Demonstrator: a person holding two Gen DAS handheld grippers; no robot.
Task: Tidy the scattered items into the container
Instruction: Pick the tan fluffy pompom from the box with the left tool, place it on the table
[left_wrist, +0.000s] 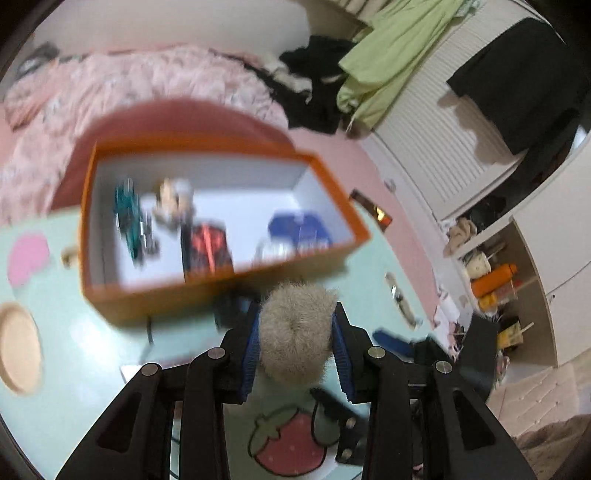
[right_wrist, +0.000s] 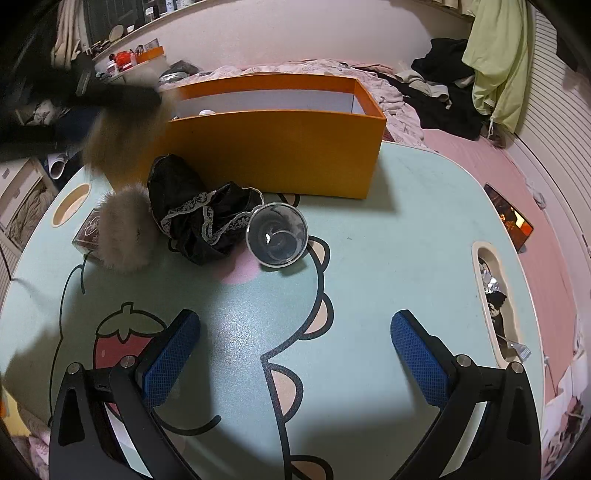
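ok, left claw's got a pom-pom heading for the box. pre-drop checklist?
1. Pom-pom pinched in left claw: ok.
2. Claw over the box opening: not ok, it sits short of the near wall.
3. Free floor space in the box: ok, white gap between the red-black item and the blue one.
4. Right claw clear of the path: ok, open and empty over the table.
5. Left to tidy: not ok, second pom-pom, black cloth and cup on the table.

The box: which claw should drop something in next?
Probably left. The left claw already grips a pompom close to the box. The right claw is open, empty and farther back.
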